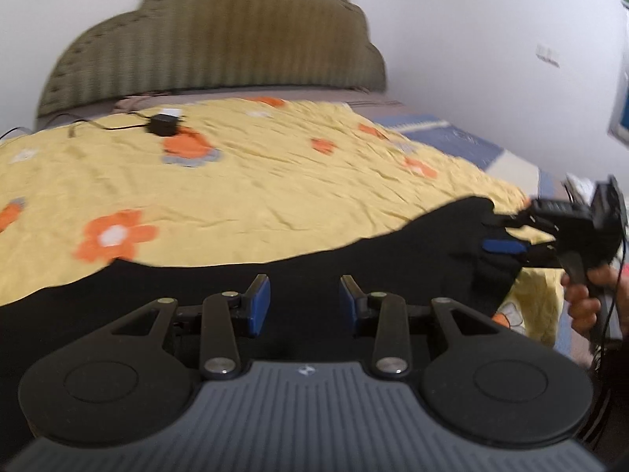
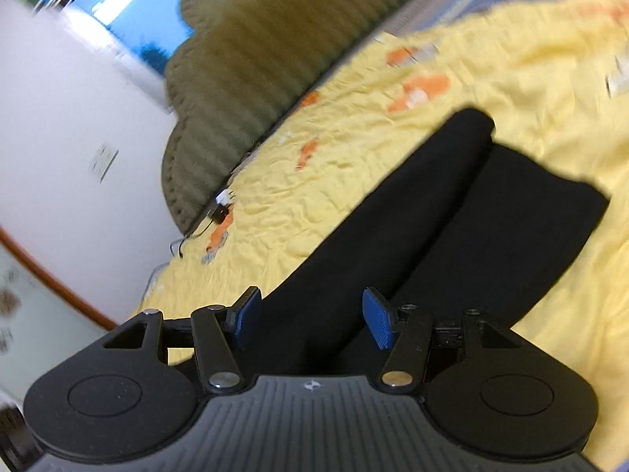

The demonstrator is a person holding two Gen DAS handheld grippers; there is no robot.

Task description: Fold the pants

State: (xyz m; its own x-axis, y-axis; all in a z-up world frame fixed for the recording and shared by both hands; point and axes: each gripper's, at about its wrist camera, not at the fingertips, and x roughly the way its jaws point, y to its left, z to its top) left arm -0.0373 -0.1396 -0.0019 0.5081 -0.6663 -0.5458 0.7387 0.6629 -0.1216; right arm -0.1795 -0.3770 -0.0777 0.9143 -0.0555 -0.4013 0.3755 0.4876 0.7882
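Black pants (image 1: 314,275) lie flat on a yellow flowered bedsheet (image 1: 255,196). In the right wrist view the two legs (image 2: 452,212) run side by side away from the camera. My left gripper (image 1: 304,305) is open, its blue pads just above the black cloth at the near edge. My right gripper (image 2: 310,320) is open over the near end of the pants; in the left wrist view it (image 1: 507,236) shows at the right end of the pants, jaws apart around the cloth edge, held by a hand.
A ribbed olive headboard cushion (image 1: 220,39) stands at the far end of the bed. A black charger with cable (image 1: 163,124) lies on the sheet near it. White walls surround the bed; a blue patterned cover (image 1: 464,141) lies at the right.
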